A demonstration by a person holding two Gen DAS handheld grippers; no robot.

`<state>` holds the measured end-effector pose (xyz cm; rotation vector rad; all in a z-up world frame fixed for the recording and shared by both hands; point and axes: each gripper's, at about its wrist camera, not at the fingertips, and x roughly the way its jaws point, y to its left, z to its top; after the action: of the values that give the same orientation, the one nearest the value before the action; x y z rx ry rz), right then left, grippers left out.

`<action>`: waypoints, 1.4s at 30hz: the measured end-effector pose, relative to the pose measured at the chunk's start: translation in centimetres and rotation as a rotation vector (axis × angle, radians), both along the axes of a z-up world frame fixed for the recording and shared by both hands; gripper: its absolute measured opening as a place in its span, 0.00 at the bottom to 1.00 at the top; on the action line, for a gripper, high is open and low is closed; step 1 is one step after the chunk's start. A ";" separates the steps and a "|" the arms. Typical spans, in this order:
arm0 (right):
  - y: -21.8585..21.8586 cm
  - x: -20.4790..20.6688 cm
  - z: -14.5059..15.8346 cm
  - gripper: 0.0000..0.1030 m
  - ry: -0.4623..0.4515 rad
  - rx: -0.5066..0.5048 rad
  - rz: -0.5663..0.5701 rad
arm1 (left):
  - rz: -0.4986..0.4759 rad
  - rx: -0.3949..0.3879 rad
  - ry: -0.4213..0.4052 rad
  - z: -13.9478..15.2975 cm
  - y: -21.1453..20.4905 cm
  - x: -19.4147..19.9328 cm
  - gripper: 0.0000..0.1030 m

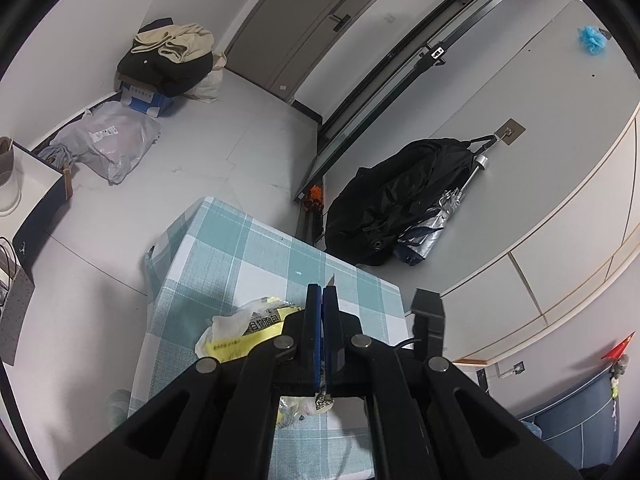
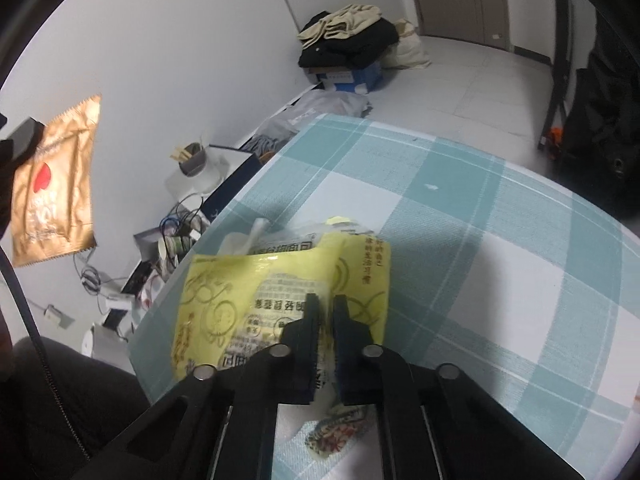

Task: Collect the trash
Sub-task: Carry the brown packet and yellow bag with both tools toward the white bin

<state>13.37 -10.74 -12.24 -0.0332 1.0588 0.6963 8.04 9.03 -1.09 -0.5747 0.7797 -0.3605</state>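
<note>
A yellow printed wrapper (image 2: 280, 292) lies crumpled on the teal-and-white checked tablecloth (image 2: 500, 248), near its left edge. My right gripper (image 2: 326, 308) is shut on the wrapper's near part, the film pinched between the pads. A clear plastic bag (image 2: 244, 240) sits just behind it, and a small patterned wrapper (image 2: 340, 436) lies under the gripper. My left gripper (image 1: 322, 300) is shut. In the right wrist view it is blurred at the far left, holding up a gold wrapper (image 2: 52, 184) by its top corner. The yellow wrapper (image 1: 240, 336) also shows left of the left fingers.
Left of the table, the floor holds a cup with sticks (image 2: 194, 158), tangled cables (image 2: 180, 224) and small boxes. Clothes are piled on a blue box (image 1: 168, 60) beside a grey plastic bag (image 1: 108, 140). A black bag (image 1: 392, 200) and umbrella hang on the wall.
</note>
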 end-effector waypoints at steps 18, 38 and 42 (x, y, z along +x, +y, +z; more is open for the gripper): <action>-8.3 -6.4 7.5 0.03 -0.115 0.234 -0.192 | 0.046 0.036 -0.027 0.0 -1.3 -1.3 0.00; -19.1 -15.9 15.3 0.02 -0.305 0.263 -0.416 | -0.081 0.117 -0.157 3.1 -8.9 -4.2 0.00; -20.9 -17.6 17.4 0.02 -0.360 0.242 -0.426 | -0.123 0.102 -0.152 3.6 -11.6 -4.5 0.00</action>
<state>-4.22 -31.63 5.19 0.2612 0.6019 0.4047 3.55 -2.57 2.55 -0.3995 0.6844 -0.4697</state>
